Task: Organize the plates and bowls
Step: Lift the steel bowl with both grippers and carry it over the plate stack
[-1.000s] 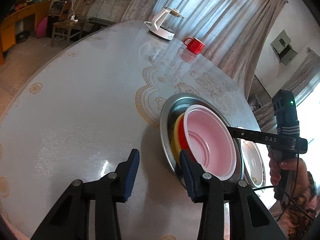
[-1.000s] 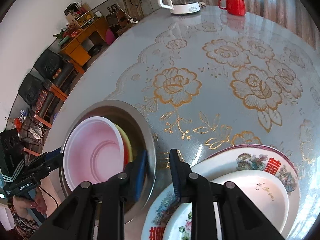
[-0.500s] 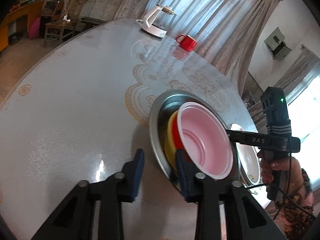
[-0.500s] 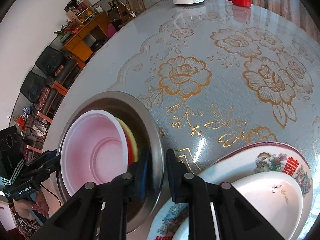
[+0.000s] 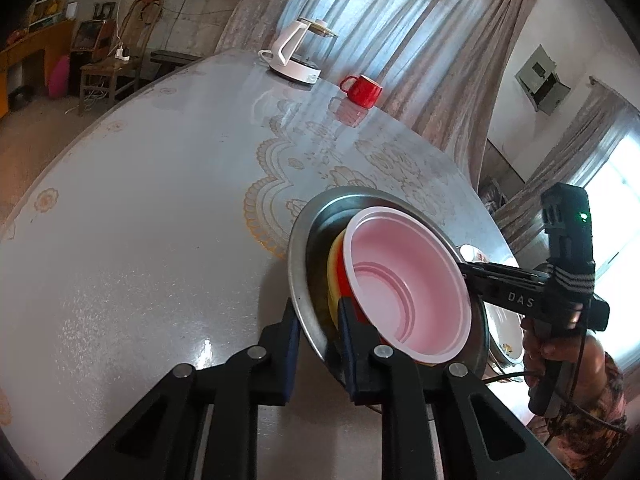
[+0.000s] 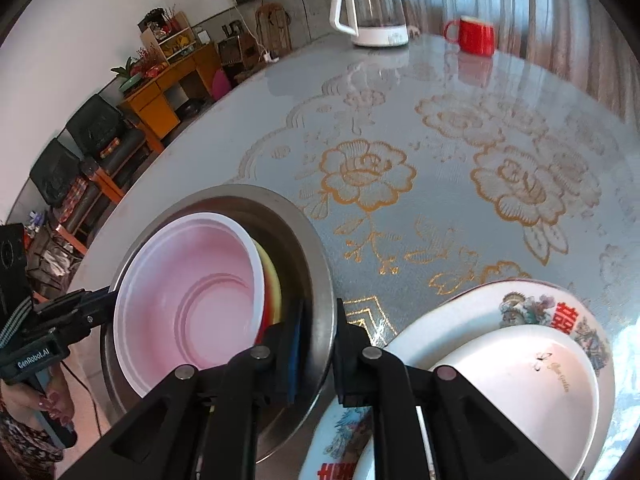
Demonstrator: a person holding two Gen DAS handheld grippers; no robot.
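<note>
A steel bowl (image 5: 298, 248) (image 6: 316, 248) stands on the table with a yellow bowl (image 5: 332, 268), a red bowl (image 5: 343, 284) and a pink bowl (image 5: 404, 280) (image 6: 200, 292) nested in it. My left gripper (image 5: 318, 328) is shut on the steel bowl's near rim, one finger inside and one outside. On the opposite side of the rim my right gripper (image 6: 318, 344) clamps the same way, and its fingers (image 5: 470, 270) show past the pink bowl. Beside the steel bowl lies a decorated plate (image 6: 532, 304) with a white dish (image 6: 520, 380) on it.
A white kettle (image 5: 300, 60) (image 6: 372, 16) and a red mug (image 5: 362, 90) (image 6: 474, 36) stand at the far edge of the round glass-topped table (image 5: 140, 220). A hand (image 5: 536, 344) holds the right gripper's handle. Chairs and cabinets stand beyond the table.
Both pairs of jaws have closed onto the steel bowl's rim. The right gripper slid in toward the bowl; the left one stayed put.
</note>
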